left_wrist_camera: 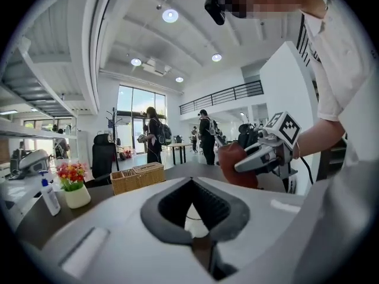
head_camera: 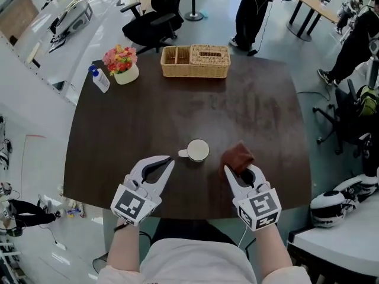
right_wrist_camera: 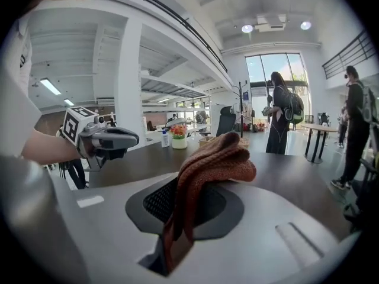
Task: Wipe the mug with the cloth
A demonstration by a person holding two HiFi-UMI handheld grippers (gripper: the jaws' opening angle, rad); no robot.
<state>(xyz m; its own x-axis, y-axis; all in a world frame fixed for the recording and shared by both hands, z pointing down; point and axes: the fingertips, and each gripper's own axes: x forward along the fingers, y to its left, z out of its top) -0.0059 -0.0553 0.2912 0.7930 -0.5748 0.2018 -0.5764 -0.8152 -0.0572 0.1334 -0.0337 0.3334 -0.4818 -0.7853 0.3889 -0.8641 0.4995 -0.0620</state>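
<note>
Dark wood table (head_camera: 148,117), and on it one white mug (head_camera: 198,149), upright near the near edge, its handle pointing left. One rust-brown cloth (head_camera: 237,157) hangs bunched just right of the mug, apart from it.

There are two grippers, one on each side of the mug. The left gripper (head_camera: 170,160) has its jaws closed tip to tip with nothing between them; its tips sit just left of the mug's handle, and whether they touch it cannot be told. The right gripper (head_camera: 235,169) has its jaws clamped on the cloth, which drapes over the pads in a thick fold.

At the far edge stands one wicker basket (head_camera: 195,71) with two compartments. At the far left are one pot of flowers (head_camera: 126,74) and one bottle (head_camera: 100,80) beside it.
</note>
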